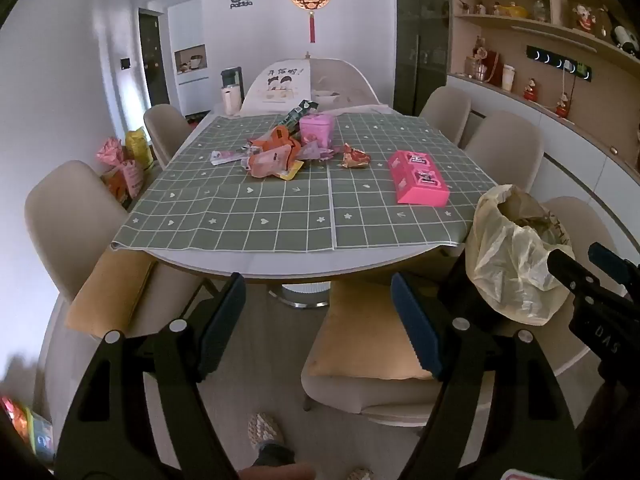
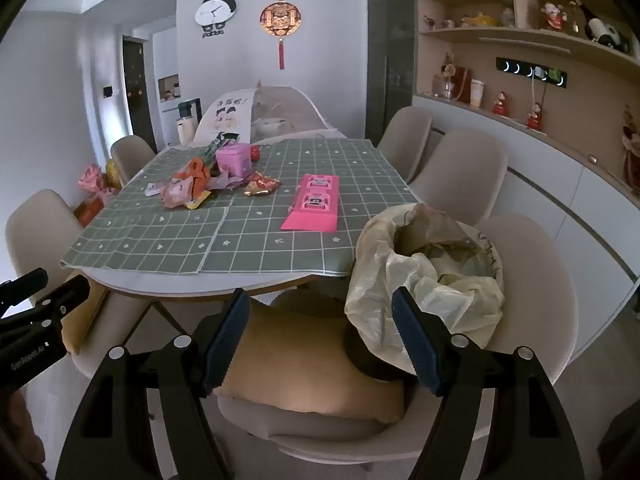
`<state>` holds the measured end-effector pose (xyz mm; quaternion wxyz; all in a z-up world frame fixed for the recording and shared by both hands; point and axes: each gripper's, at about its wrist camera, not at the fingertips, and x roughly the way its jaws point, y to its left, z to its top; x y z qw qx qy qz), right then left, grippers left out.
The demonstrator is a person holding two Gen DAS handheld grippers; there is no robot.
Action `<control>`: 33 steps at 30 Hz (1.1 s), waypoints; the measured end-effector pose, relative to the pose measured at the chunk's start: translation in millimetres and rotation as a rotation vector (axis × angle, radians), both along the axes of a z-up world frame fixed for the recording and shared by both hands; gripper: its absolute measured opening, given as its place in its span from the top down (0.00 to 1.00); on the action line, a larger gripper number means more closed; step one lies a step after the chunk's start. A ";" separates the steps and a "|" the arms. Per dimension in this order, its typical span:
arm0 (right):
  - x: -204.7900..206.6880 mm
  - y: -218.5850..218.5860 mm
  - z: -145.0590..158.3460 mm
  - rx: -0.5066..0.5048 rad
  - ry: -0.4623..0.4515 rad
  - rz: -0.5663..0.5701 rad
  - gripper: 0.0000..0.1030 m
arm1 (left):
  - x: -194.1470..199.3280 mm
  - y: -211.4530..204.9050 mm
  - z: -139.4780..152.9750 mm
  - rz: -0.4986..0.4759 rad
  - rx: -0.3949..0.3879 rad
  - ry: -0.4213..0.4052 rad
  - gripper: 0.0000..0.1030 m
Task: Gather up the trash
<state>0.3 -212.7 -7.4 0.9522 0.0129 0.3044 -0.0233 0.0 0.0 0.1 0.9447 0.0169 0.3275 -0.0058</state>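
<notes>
Both grippers hang short of the worktop [image 1: 280, 268], over the chairs at its near edge. The left gripper [image 1: 318, 326] has its jaws spread as wide as they go with nothing between them, and the right gripper [image 2: 320, 338] is the same: fully apart and empty.

The trash is a heap of wrappers [image 1: 274, 154] lying well up the checked cloth [image 1: 240, 216], left of the middle, with a pink tub [image 1: 317, 130] just behind it and one crumpled red and gold wrapper [image 1: 355, 156] lying apart to its right. A flat pink box [image 1: 418, 178] sits further right, near the worktop's edge. The bin with a pale bag liner [image 2: 428, 276] stands off the near right corner, just ahead of the right gripper, and already has some waste in it.

Nothing has been picked up yet, so the risks lie ahead. The wrappers are thin, loose and overlapping, so a pinch on one could drag its neighbours along or scatter them off the cloth. Jaws pressing down on a flat wrapper could also catch the cloth and pull it, shifting everything on it. The liner sags inward at its rim, so a light wrapper released from too high or too far to one side may miss the opening. Whether the pink box and tub count as trash is unclear, and grabbing them could be a mistake.
</notes>
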 end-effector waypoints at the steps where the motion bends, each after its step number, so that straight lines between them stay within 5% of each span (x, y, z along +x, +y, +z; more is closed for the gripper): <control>1: 0.0 -0.3 -0.3 0.005 0.002 0.000 0.32 | 0.0 -0.1 0.0 0.002 0.005 0.000 0.31; 33: -2.5 -3.7 -0.5 0.003 -0.003 -0.002 0.32 | 0.3 -0.3 0.2 0.000 0.005 0.002 0.31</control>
